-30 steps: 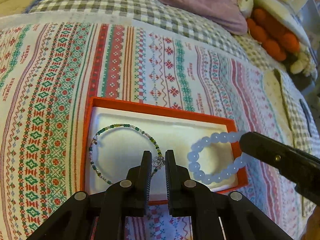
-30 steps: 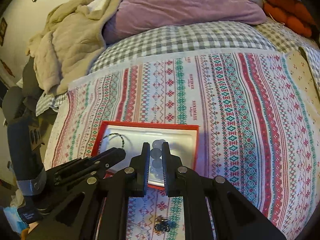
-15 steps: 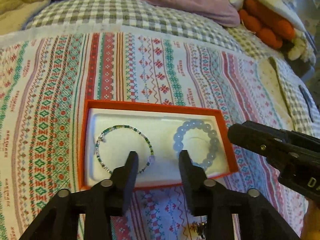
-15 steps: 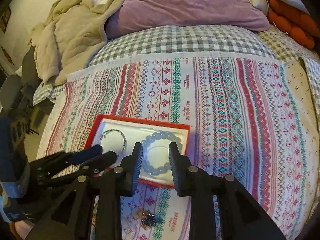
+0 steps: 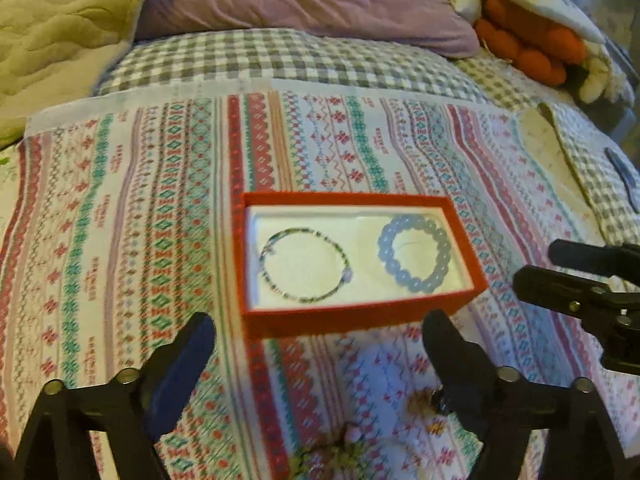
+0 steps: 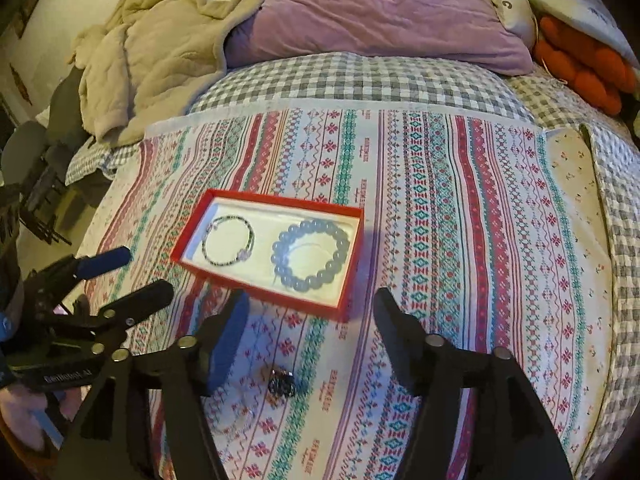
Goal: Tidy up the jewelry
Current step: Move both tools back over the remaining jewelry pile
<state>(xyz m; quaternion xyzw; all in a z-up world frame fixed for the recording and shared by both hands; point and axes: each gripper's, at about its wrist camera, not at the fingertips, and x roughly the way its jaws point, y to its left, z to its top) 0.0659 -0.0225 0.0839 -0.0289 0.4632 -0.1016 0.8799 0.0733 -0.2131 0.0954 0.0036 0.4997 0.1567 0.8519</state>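
Left tool [image 5: 320,344] and right tool [image 6: 310,312] hover side by side, jaws spread wide.

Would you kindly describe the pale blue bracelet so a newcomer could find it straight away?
On the patterned bedspread lies a shallow red box with a white lining. The pale blue bracelet lies in its right half, made of large round translucent beads, unlike the thin small-beaded bracelet beside it.

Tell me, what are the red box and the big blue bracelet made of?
The red box looks like matte cardboard: thin, straight walls with sharp corners and no shine, around a white lining. The blue bead bracelet looks like polished glass or stone: its round beads are milky, a little see-through and glossy. Plastic cannot be ruled out.
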